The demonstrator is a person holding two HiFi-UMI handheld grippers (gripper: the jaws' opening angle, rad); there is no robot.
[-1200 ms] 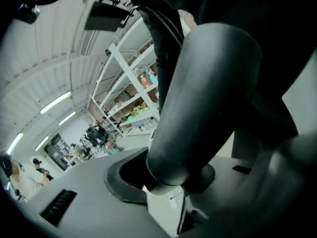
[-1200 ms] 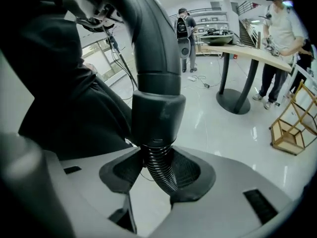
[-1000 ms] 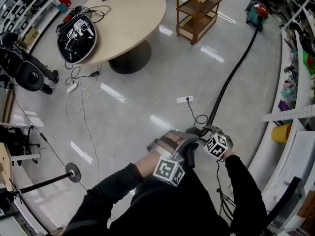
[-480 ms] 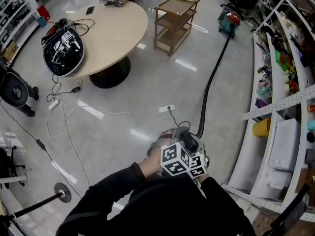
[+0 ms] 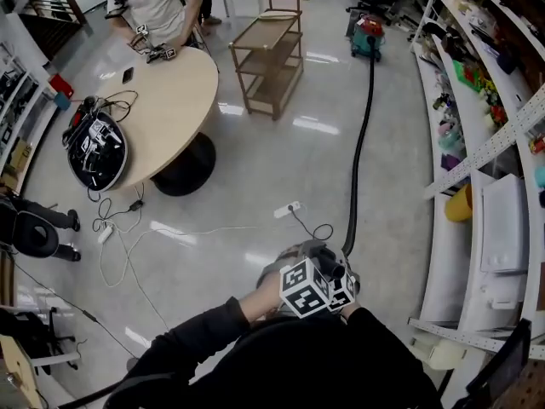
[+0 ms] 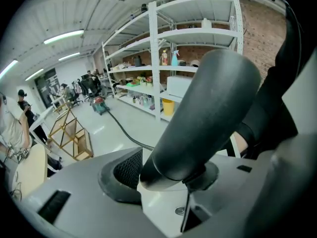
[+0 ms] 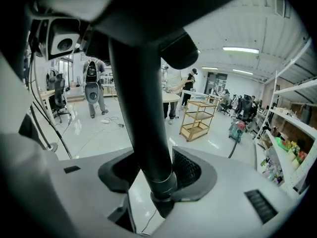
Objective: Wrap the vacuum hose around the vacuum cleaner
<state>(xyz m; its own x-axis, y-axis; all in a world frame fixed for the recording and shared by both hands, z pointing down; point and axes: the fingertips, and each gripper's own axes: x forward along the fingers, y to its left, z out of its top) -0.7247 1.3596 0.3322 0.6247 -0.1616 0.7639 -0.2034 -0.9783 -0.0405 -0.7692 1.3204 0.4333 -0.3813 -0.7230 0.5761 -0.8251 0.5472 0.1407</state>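
Holding thick dark grey rigid tube end point(image 6: 208, 113) in left gripper point(image 6: 173, 177), jaws just widened, pads touching it on both sides. Gripping slim black tube section point(image 7: 143, 108) in right gripper point(image 7: 158, 175), jaws just narrowed onto it. Both close together above glossy grey floor point(image 5: 255, 169). Beyond, long black flexible vacuum hose point(image 5: 362, 143) lying straight across floor to red and teal vacuum cleaner point(image 5: 368, 34), well apart, near white shelving point(image 5: 443, 143).
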